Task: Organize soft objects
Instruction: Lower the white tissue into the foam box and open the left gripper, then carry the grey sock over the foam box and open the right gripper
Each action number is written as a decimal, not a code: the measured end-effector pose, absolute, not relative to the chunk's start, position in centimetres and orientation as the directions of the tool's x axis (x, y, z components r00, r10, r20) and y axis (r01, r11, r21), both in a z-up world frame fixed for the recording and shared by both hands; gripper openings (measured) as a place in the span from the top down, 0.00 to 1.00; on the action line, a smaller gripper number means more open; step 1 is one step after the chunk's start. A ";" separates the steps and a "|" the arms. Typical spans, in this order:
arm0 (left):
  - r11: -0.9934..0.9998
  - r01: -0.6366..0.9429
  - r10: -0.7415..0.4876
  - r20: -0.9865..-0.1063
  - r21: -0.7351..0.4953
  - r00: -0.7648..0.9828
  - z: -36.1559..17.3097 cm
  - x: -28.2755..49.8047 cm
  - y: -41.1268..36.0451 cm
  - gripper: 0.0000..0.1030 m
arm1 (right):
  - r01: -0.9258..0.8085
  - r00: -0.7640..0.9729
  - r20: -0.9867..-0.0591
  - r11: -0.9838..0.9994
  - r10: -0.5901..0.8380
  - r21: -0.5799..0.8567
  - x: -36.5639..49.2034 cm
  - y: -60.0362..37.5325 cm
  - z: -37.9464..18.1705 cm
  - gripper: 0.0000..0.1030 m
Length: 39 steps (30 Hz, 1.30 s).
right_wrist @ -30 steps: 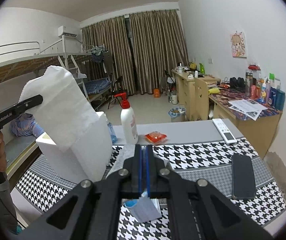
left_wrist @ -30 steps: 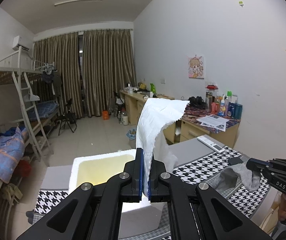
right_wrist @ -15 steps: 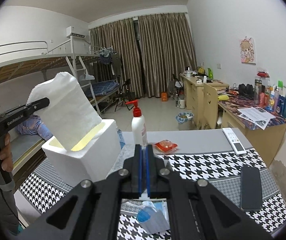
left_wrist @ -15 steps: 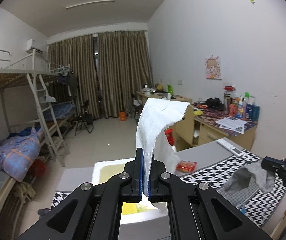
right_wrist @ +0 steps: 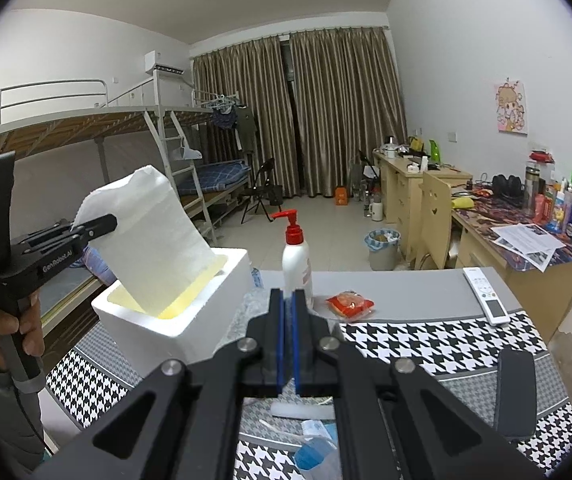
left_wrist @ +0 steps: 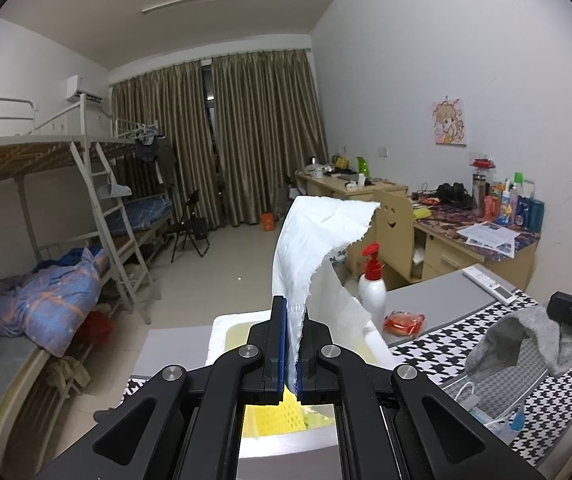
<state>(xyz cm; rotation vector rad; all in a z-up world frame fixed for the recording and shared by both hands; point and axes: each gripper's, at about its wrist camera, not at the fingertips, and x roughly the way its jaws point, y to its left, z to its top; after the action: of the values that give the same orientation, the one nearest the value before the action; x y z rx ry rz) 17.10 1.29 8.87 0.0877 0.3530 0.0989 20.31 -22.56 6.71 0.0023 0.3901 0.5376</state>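
My left gripper is shut on a white paper towel and holds it over the open white foam box. In the right wrist view the towel hangs from the left gripper with its lower edge inside the foam box. A yellow sponge-like thing lies in the box. My right gripper is shut; the left wrist view shows a grey sock hanging from its tip above the checkered mat.
On the table stand a white pump bottle, a red snack packet, a white remote, a dark phone and a blue face mask. A bunk bed is left, desks right.
The left gripper has lowered the paper towel so its edge dips into the foam box. The right gripper has lifted higher with the grey sock.
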 end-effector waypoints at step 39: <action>0.989 -0.129 0.145 -0.352 0.069 0.925 7.5 15.8 3.6 0.03 | -0.589 0.761 -0.312 0.807 0.569 0.035 20.3 -16.5 10.6 0.95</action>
<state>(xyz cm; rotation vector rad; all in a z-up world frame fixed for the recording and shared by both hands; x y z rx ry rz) 15.79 3.62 7.51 0.0446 0.3644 0.1404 20.31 -16.45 10.61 -0.0665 0.3182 0.6307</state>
